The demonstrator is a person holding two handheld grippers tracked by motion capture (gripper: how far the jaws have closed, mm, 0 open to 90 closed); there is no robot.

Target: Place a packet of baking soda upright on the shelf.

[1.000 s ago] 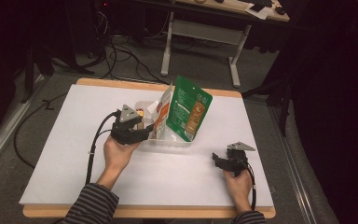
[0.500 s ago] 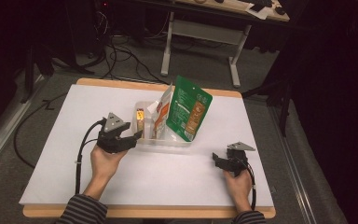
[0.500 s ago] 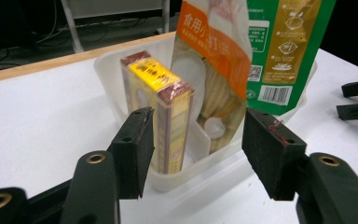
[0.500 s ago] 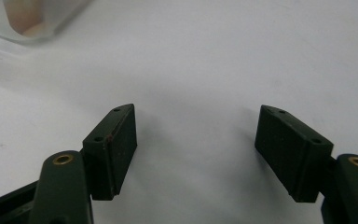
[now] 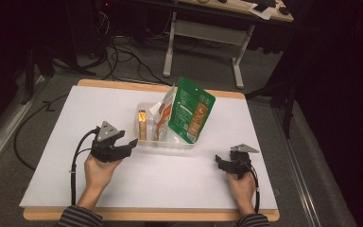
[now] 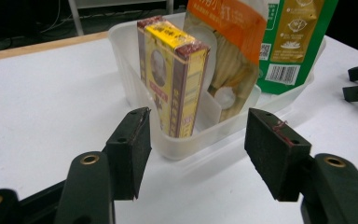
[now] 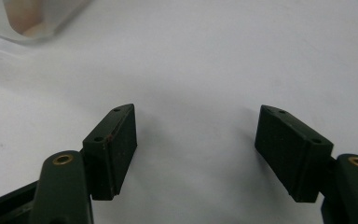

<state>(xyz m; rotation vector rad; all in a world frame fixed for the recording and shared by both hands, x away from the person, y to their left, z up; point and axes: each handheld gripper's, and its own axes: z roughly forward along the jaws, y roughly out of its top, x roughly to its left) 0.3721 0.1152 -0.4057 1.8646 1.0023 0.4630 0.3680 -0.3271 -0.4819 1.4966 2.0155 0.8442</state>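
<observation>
We find the left gripper [image 5: 133, 143] low over the white table [image 5: 52, 142], just short of the clear tray [image 5: 163, 144]; its jaws stand apart, have just been opening, and hold nothing. The right gripper [image 5: 219, 161] rests near the table's front right, well apart from the tray, jaws apart and empty. In the tray, nearest the left gripper, a yellow box [image 6: 172, 77] stands upright; behind it an orange pouch [image 6: 230, 51], then a green pouch [image 5: 191, 111] leaning over the far end.
</observation>
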